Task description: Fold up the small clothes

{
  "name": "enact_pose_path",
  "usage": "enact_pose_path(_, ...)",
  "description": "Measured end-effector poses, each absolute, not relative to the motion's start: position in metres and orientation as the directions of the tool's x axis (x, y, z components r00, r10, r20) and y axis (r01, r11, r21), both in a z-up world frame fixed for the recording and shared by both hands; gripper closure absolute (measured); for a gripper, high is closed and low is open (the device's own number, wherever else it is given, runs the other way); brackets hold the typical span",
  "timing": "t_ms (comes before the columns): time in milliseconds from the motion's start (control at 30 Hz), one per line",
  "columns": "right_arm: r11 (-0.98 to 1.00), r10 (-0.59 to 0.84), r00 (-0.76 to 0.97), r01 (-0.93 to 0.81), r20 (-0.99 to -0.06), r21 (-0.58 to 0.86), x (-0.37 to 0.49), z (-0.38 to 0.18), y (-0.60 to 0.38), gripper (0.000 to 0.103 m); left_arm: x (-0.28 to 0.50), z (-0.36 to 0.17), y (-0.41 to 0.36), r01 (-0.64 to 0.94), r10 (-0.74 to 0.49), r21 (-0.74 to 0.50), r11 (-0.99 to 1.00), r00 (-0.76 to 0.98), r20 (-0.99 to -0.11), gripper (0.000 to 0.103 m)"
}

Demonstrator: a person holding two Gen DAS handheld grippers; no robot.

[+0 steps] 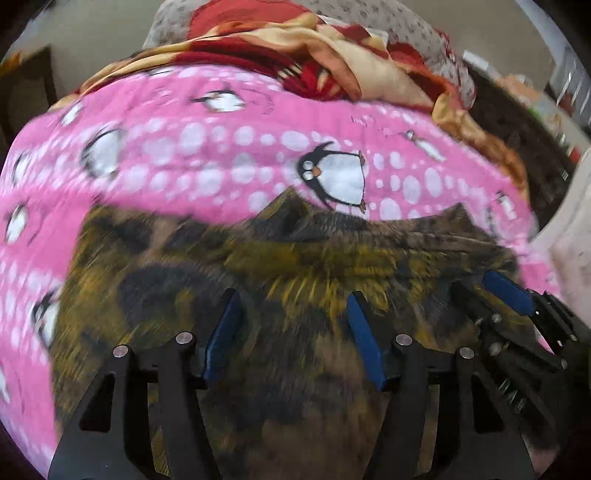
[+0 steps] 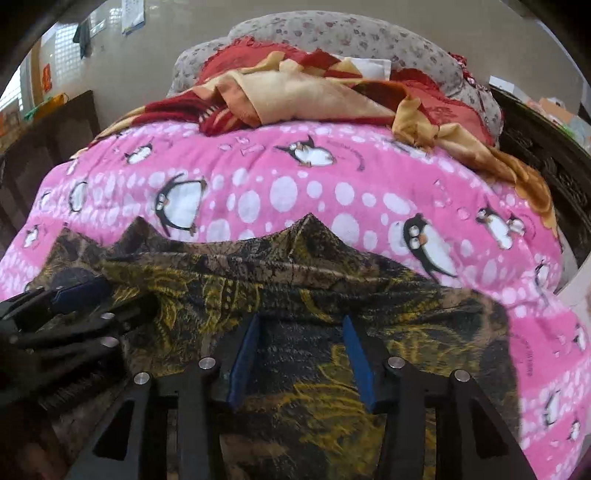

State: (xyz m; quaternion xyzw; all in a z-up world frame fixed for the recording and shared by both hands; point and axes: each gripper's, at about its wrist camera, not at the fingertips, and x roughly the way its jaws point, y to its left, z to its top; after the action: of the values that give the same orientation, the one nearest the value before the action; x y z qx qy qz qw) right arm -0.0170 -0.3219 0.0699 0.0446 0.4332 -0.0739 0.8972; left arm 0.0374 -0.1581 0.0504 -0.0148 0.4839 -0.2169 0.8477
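A dark brown garment with a yellow leaf print [image 1: 280,266] lies spread on a pink penguin blanket [image 1: 221,147]. It fills the lower half of the right wrist view [image 2: 295,280] too. My left gripper [image 1: 293,306] is open, its blue-padded fingers [image 1: 364,343] apart just over the cloth. My right gripper [image 2: 301,332] is open too, over the cloth. Each gripper shows in the other's view: the right one at the right edge [image 1: 517,306], the left one at the left edge [image 2: 74,295]. Neither holds the garment.
The pink blanket [image 2: 332,192] covers a bed. A crumpled red and tan blanket [image 2: 314,92] and a grey flowered pillow [image 2: 351,33] lie at the far end. Dark wooden furniture [image 2: 546,155] stands at the right, another dark piece [image 2: 55,125] at the left.
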Motion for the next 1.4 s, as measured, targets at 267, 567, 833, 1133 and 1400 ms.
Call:
enact_pose_path(267, 0.992, -0.042, 0.662, 0.119, -0.749, 0.05, -0.105, 0.09, -0.308, 0.056, -0.058, 0.049, -0.092, 0.396, -0.487, -0.334, 0.855, 0.393, -0.78, 0.04)
enact_pose_path(567, 0.992, 0.015, 0.655, 0.088, -0.755, 0.095, -0.128, 0.079, -0.299, 0.046, -0.105, 0.055, -0.071, 0.395, -0.455, -0.285, 0.873, 0.452, -0.767, 0.039)
enact_pose_path(833, 0.992, 0.086, 0.631, 0.015, -0.771, 0.123, -0.126, 0.044, -0.292, 0.023, -0.125, 0.03, -0.096, 0.445, -0.315, -0.058, 0.893, 0.53, -0.788, 0.009)
enact_pose_path(1133, 0.99, 0.105, 0.638, 0.004, -0.763, 0.14, -0.123, 0.041, -0.293, 0.014, -0.129, 0.023, -0.113, 0.458, -0.249, 0.046, 0.888, 0.561, -0.79, 0.001)
enact_pose_path(1400, 0.991, 0.095, 0.642, 0.01, -0.761, 0.132, -0.127, 0.042, -0.289, 0.014, -0.165, 0.052, -0.074, 0.5, -0.546, -0.318, 0.805, 0.417, -0.727, 0.001)
